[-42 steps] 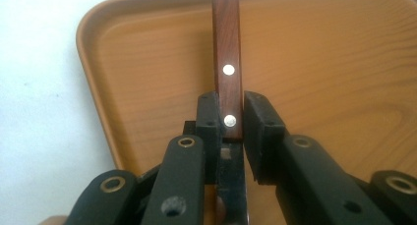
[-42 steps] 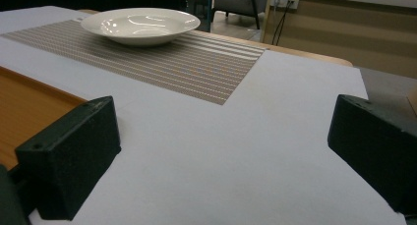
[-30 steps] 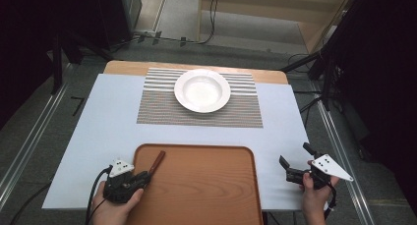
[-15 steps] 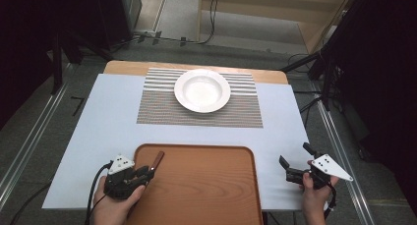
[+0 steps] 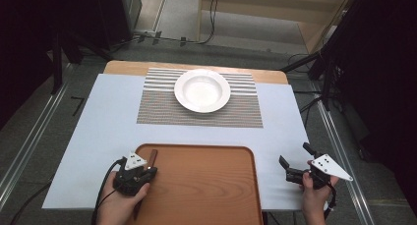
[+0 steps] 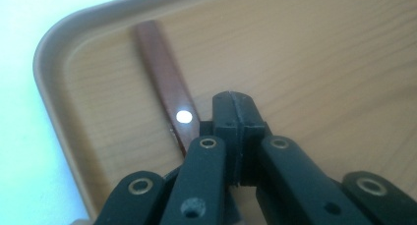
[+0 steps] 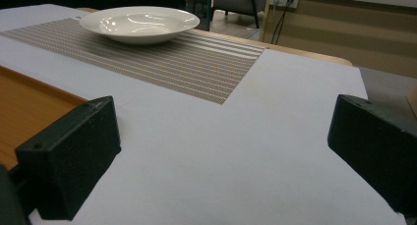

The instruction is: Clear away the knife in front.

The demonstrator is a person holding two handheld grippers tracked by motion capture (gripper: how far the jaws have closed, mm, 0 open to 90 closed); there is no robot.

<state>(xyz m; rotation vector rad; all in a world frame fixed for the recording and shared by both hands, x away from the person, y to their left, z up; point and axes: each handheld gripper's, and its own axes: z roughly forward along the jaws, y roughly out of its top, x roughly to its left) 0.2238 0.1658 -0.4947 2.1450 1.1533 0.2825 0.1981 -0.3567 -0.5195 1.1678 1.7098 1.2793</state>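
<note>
Wood tray [image 5: 206,185] holds a red-brown stick [image 6: 167,82], prob. a chopstick, flat near its left rim. Left gripper [image 6: 235,112] just closed, jaws meeting w/ the stick running under them, likely pinched low for a lift. Right gripper [image 5: 295,168] idles released on the white cloth [image 5: 98,117], plate [image 5: 202,90] on the mat [image 5: 246,112] awaiting.

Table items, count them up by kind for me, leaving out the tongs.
Plates: 1, the white plate
Placemats: 1, the striped placemat
Trays: 1, the wooden tray
Utensils: 1, the reddish-brown handle lying in the tray by its left rim; its other end is hidden, so its kind cannot be told
Total: 4
</note>
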